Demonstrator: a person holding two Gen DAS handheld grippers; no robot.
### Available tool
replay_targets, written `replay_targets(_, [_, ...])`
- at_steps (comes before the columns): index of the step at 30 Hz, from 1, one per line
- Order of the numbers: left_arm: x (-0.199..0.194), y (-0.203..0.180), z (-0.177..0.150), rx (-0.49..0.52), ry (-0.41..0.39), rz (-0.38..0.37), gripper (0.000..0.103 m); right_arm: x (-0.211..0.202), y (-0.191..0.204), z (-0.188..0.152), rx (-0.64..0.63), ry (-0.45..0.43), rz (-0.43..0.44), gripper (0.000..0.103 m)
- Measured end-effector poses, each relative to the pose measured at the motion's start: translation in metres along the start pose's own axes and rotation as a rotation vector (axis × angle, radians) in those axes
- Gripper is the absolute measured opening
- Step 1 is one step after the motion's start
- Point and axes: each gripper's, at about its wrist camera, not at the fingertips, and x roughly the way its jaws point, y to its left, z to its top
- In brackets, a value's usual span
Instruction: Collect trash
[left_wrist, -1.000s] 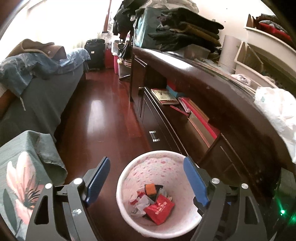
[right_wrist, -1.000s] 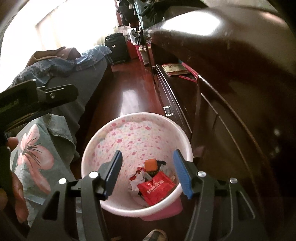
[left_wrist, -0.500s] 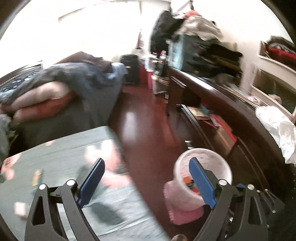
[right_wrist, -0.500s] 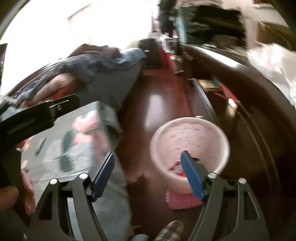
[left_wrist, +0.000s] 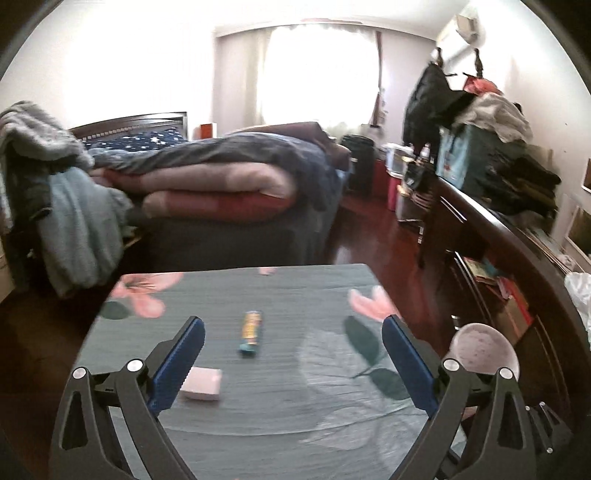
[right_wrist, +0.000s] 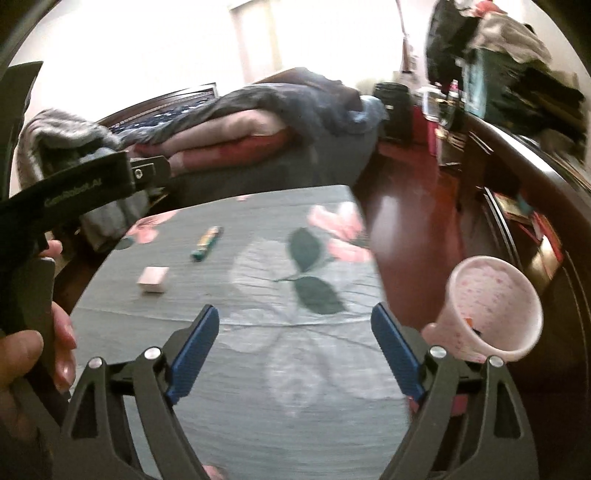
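A long yellow-and-teal wrapper (left_wrist: 250, 333) and a small pink box (left_wrist: 201, 384) lie on a table with a grey floral cloth (left_wrist: 295, 406). Both show in the right wrist view too, the wrapper (right_wrist: 207, 243) and the box (right_wrist: 153, 279). My left gripper (left_wrist: 293, 328) is open and empty above the cloth, the wrapper just beyond its fingertips. My right gripper (right_wrist: 295, 317) is open and empty over the cloth, nearer the table's right side. The pink-speckled trash bin (right_wrist: 495, 306) stands on the floor right of the table; it also shows in the left wrist view (left_wrist: 484, 349).
A bed (left_wrist: 221, 192) with piled blankets stands behind the table. A long dark cabinet (left_wrist: 517, 266) with clothes on top runs along the right wall. Red wooden floor (right_wrist: 406, 214) lies between table and cabinet. My left hand and its gripper body (right_wrist: 55, 199) show at the right view's left edge.
Both grippers have swung left and up from over the trash bin to over the cloth-covered table. The bin now sits at the right of both views. Both stayed open and empty.
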Motion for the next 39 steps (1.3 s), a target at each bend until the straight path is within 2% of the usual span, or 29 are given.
replay_targets(6, [-0.016,0.032,-0.002,-0.015,-0.024,0.037,0.097,0.005,0.037,0.002,-0.049,0.010,0.032,0.086])
replay_targets(12, [-0.022,0.049,-0.003,-0.035,-0.041,0.041,0.097,0.008,0.058,0.002,-0.075,0.017,0.043,0.086])
replay_targets(29, [-0.021,0.069,-0.002,-0.050,-0.067,0.066,0.097,0.030,0.079,0.004,-0.117,0.048,0.062,0.086])
replay_targets(39, [0.005,0.082,-0.008,-0.071,-0.017,0.066,0.097,0.045,0.083,0.002,-0.130,0.071,0.061,0.086])
